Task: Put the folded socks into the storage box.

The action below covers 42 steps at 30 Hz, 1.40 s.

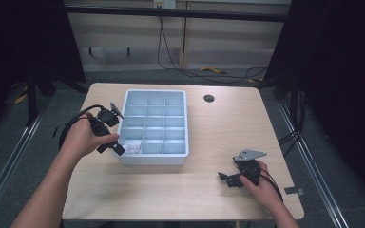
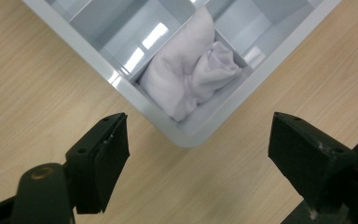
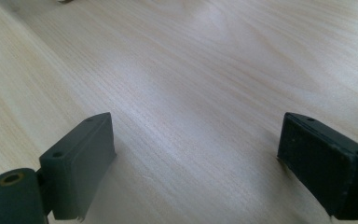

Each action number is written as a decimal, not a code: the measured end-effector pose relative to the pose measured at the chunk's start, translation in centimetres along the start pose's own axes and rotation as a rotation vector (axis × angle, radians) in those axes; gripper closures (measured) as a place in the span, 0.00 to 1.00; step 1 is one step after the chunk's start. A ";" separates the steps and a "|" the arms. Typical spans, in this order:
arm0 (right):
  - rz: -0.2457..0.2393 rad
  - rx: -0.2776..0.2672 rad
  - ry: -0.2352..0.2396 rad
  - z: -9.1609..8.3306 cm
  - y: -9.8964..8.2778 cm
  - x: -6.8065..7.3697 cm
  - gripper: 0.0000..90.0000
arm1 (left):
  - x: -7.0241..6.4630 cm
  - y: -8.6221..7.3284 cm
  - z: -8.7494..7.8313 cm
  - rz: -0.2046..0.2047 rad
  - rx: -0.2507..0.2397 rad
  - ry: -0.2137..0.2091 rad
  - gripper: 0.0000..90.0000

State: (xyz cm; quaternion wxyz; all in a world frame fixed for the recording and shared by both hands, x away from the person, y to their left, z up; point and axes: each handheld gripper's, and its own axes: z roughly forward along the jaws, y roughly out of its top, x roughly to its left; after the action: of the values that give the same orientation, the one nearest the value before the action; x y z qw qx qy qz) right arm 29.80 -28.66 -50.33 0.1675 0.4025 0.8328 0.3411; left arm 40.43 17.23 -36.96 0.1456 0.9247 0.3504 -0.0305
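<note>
Left claw (image 2: 198,154) held wide open, empty, hovering just off the near corner of the grey tray (image 2: 121,86). Straight ahead of its jaws, a crumpled white cloth (image 2: 189,72) tucked into the tray's corner compartment, apart from both jaws. From the high view, same left claw (image 1: 115,145) right beside the tray's (image 1: 152,160) near left corner, cloth (image 1: 133,148) just past its tips. Right claw (image 3: 196,158) also spread open and empty, low over bare table (image 3: 205,70), well apart from the tray; seen from above (image 1: 230,179) near the table's (image 1: 209,137) right front edge.
</note>
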 end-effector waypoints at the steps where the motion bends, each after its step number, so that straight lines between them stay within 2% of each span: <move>1: 0.000 0.000 0.000 0.0 0.0 0.0 0.11 | 0.1 -0.2 -0.1 -0.004 -0.008 -0.005 0.22; 7: 0.000 0.000 0.000 0.0 0.0 0.0 0.11 | 0.5 -1.1 -0.4 -0.014 -0.024 -0.010 0.21; 12: 0.000 0.000 0.000 0.0 0.0 0.0 0.11 | 1.0 -2.1 -0.6 -0.008 -0.033 -0.018 0.21; 17: 0.000 0.000 0.000 0.0 0.0 0.0 0.11 | 1.3 -2.9 -0.7 -0.012 -0.036 -0.011 0.21; 30: 0.001 0.000 0.000 0.0 0.0 0.0 0.11 | 1.9 -5.0 0.4 -0.019 -0.052 -0.048 0.21; 34: 0.001 0.000 0.000 0.0 0.0 0.0 0.11 | 2.1 -5.5 0.7 -0.023 -0.056 -0.048 0.20; 42: 0.001 0.000 0.000 0.0 0.0 0.0 0.11 | 2.4 -6.2 1.6 -0.025 -0.044 -0.063 0.20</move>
State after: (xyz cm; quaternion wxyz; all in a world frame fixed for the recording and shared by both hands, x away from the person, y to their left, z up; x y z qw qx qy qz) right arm 29.76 -28.64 -50.33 0.1675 0.4027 0.8327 0.3410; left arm 38.22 22.67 -40.37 0.1764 0.9154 0.3579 -0.0537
